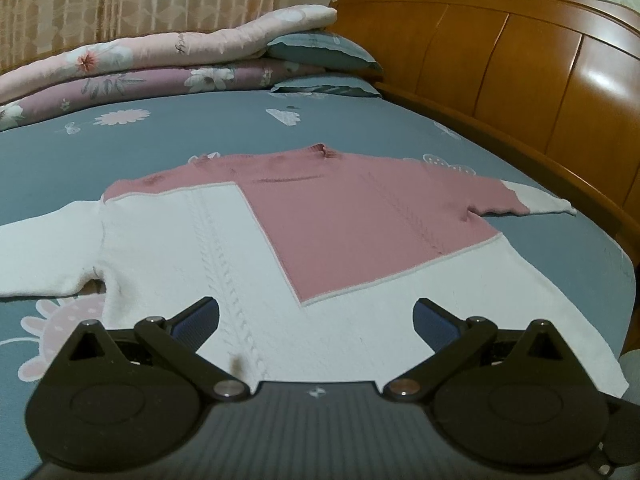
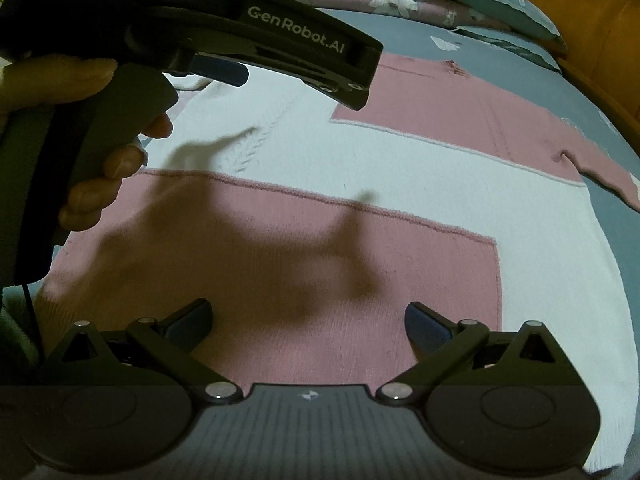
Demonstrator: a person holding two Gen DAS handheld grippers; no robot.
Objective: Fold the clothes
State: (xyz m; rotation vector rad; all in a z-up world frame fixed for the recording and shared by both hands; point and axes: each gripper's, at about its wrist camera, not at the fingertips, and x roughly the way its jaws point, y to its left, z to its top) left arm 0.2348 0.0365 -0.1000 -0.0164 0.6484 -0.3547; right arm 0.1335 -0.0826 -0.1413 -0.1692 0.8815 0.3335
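Observation:
A pink and white knit sweater (image 1: pixel 320 232) lies flat on the bed, collar toward the headboard, both sleeves spread out. My left gripper (image 1: pixel 316 320) hovers open over the sweater's white lower part, nothing between its fingers. In the right wrist view the same sweater (image 2: pixel 360 184) fills the frame. My right gripper (image 2: pixel 308 324) is open above the pink hem block, holding nothing. The left gripper's body (image 2: pixel 256 32) shows at the upper left of that view, held in a person's hand (image 2: pixel 100 168), and its shadow falls on the sweater.
The bed has a blue-grey sheet (image 1: pixel 120 136) with flower prints. Folded quilts (image 1: pixel 160 60) and pillows (image 1: pixel 324 48) are stacked at the far side. A wooden headboard (image 1: pixel 520 72) runs along the right, close to the sweater's right sleeve (image 1: pixel 532 200).

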